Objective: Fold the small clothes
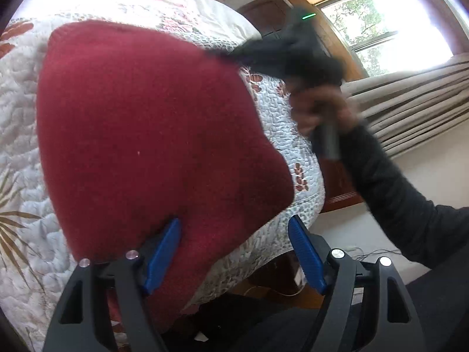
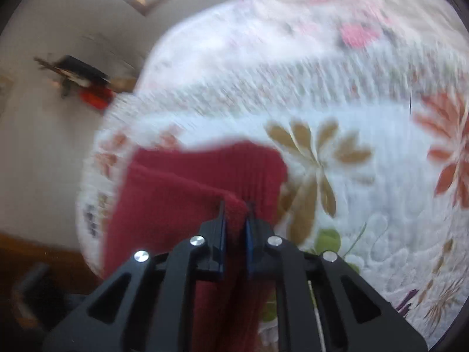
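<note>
Red knit garment (image 1: 152,135) fills the left claw's (image 1: 234,252) path; quilt (image 2: 366,205) beside it bare.

Floral quilted bedspread (image 1: 281,111), sunlit window (image 1: 378,32), striped curtain (image 1: 410,99), wooden headboard (image 1: 263,11), white wall (image 2: 44,146).

A dark red knitted garment (image 1: 146,135) is lifted above the floral quilted bedspread (image 1: 17,146), its far-right corner pulled taut, its near edge hanging slack.
</note>
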The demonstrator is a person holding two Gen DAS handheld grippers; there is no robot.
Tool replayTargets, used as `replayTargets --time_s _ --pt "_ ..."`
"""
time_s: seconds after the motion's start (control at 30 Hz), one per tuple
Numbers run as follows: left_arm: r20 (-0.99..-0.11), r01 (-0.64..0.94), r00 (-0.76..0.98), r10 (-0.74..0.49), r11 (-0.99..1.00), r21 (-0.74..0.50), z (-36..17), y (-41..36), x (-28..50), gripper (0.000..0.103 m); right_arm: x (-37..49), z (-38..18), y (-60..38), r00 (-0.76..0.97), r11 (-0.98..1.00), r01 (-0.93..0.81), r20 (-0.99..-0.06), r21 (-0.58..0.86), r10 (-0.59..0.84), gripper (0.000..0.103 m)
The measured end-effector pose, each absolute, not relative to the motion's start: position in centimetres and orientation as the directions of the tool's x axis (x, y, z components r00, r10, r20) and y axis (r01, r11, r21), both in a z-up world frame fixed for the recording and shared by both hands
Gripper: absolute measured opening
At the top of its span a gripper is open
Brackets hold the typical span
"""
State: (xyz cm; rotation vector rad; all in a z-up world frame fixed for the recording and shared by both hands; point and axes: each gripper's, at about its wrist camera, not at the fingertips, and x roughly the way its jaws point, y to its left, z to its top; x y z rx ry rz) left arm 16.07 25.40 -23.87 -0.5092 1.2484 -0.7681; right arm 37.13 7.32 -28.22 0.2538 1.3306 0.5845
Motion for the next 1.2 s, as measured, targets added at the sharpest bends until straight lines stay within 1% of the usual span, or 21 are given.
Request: replayTargets --time_s 0.03,0.1,0.13,0.23,0.33,0.43,0.47,0.5,0.57,0.63,0.7,0.73,0.77,0.83,0.9,0.93,0.97,1.0,1.1,1.13,1.2 --pt "-0.642 0.225 0.126 -0.756 0.652 -0.724 -23.6 25.3 16.4 0.076 36.9 -28.2 7.2 0.136 0.829 -0.257 -0.831 0.497 0.54 0.012" --pt "-0.637 0.229 0.144 -0.757 0.652 -0.723 -22.4 26.0 16.1 0.077 36.3 -26.0 6.6 0.174 0.813 -0.261 -0.803 0.52 0.57 0.022" --pt "-0.63 0.233 0.159 -0.76 0.649 -0.724 -21.5 26.8 16.3 0.08 35.8 -24.7 6.4 0.202 0.817 -0.277 -0.8 0.506 0.564 0.025" --pt "-0.601 0.212 0.267 -0.753 0.654 -0.726 -20.4 29.8 17.3 0.092 32.7 -19.9 6.3 0.256 0.797 -0.376 -0.774 0.472 0.579 0.025" --pt "-0.568 0.138 0.338 -0.751 0.636 -0.759 -20.9 32.5 19.1 0.092 28.5 -19.3 7.7 0.145 0.722 -0.448 -0.754 0.527 0.64 0.025" --pt "-0.533 0.102 0.374 -0.759 0.604 -0.79 -22.2 33.7 21.2 0.092 26.0 -22.8 8.9 0.052 0.722 -0.463 -0.797 0.514 0.601 0.018" --pt "-0.52 0.083 0.365 -0.772 0.584 -0.808 -23.2 33.7 21.9 0.092 25.8 -24.1 8.9 0.042 0.736 -0.458 -0.814 0.499 0.579 0.005" --pt "-0.521 0.061 0.346 -0.78 0.573 -0.817 -24.6 33.4 22.6 0.092 25.8 -25.5 8.5 0.047 0.753 -0.455 -0.831 0.476 0.554 0.0" --pt "-0.533 0.036 0.304 -0.79 0.569 -0.822 -27.2 32.8 23.6 0.092 26.2 -26.6 7.5 0.049 0.766 -0.413 -0.828 0.493 0.559 0.0" --pt "-0.557 0.036 0.293 -0.777 0.591 -0.806 -28.4 32.1 23.8 0.092 26.0 -26.0 7.3 0.074 0.785 -0.427 -0.848 0.449 0.525 0.0" --pt "-0.553 0.039 0.298 -0.778 0.589 -0.807 -27.4 31.9 23.7 0.092 25.2 -24.4 6.7 0.092 0.791 -0.43 -0.85 0.436 0.519 0.001" --pt "-0.541 0.038 0.308 -0.783 0.578 -0.815 -26.7 32.2 23.3 0.092 24.4 -23.4 6.4 0.097 0.785 -0.43 -0.841 0.446 0.531 0.007" --pt "-0.518 0.057 0.32 -0.794 0.561 -0.826 -25.4 32.6 22.4 0.092 23.6 -22.6 6.1 0.1 0.776 -0.431 -0.83 0.46 0.548 0.01" --pt "-0.534 0.127 0.326 -0.78 0.596 -0.793 -22.8 32.9 20.4 0.092 21.7 -21.8 5.7 0.079 0.757 -0.43 -0.815 0.491 0.573 0.011" --pt "-0.543 0.159 0.308 -0.782 0.604 -0.781 -22.2 32.6 18.5 0.093 19.8 -22.8 6.0 0.061 0.773 -0.432 -0.84 0.465 0.54 0.01" --pt "-0.548 0.156 0.28 -0.788 0.601 -0.784 -22.9 32.1 17.3 0.093 19.2 -24.4 5.6 0.05 0.798 -0.404 -0.86 0.447 0.507 0.007" --pt "-0.568 0.153 0.26 -0.781 0.614 -0.775 -23.7 31.8 16.6 0.093 19.2 -25.6 5.3 0.047 0.818 -0.373 -0.871 0.439 0.489 0.0" --pt "-0.603 0.145 0.232 -0.764 0.64 -0.755 -25.2 31.2 16.1 0.093 19.2 -26.5 4.9 0.058 0.835 -0.351 -0.88 0.424 0.471 0.0" --pt "-0.638 0.129 0.22 -0.738 0.67 -0.731 -27.5 30.3 15.9 0.092 18.8 -26.4 4.6 0.073 0.849 -0.319 -0.882 0.421 0.465 0.0" --pt "-0.64 0.133 0.222 -0.736 0.673 -0.728 -26.9 30.3 15.9 0.093 18.1 -25.2 4.9 0.093 0.849 -0.333 -0.881 0.411 0.463 0.004" --pt "-0.61 0.16 0.229 -0.759 0.647 -0.745 -25.0 30.6 15.3 0.093 16.8 -22.7 5.1 0.136 0.841 -0.356 -0.868 0.407 0.478 0.017"
